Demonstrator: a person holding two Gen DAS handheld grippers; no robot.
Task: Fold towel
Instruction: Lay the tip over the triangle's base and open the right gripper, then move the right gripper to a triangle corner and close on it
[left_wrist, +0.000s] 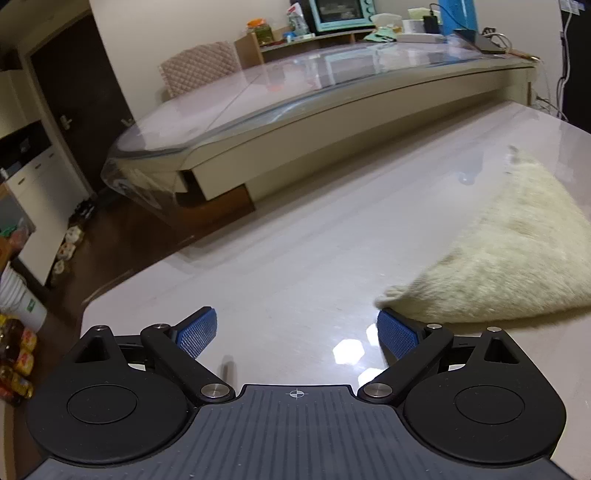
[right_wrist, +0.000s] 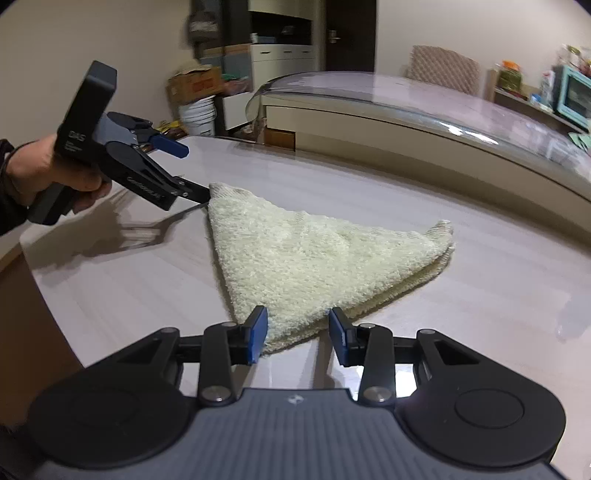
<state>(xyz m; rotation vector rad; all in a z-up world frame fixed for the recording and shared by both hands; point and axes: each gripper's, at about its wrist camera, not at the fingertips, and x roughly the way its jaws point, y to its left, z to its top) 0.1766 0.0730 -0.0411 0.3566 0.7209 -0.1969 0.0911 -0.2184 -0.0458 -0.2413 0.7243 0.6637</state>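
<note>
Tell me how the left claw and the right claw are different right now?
The left claw is spread wide, over bare table beside the towel. The right claw is open less wide, with a towel corner between its fingers. The left claw is near the far corner, the right near the closest one. Both have blue pads, and both are open.

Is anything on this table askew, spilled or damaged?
Nothing is spilled or damaged. The cream towel lies folded into a triangle on the pale table; its lower layer peeks out unevenly along the right edge. The left hand-held gripper and right hand-held gripper are open at its corners.
</note>
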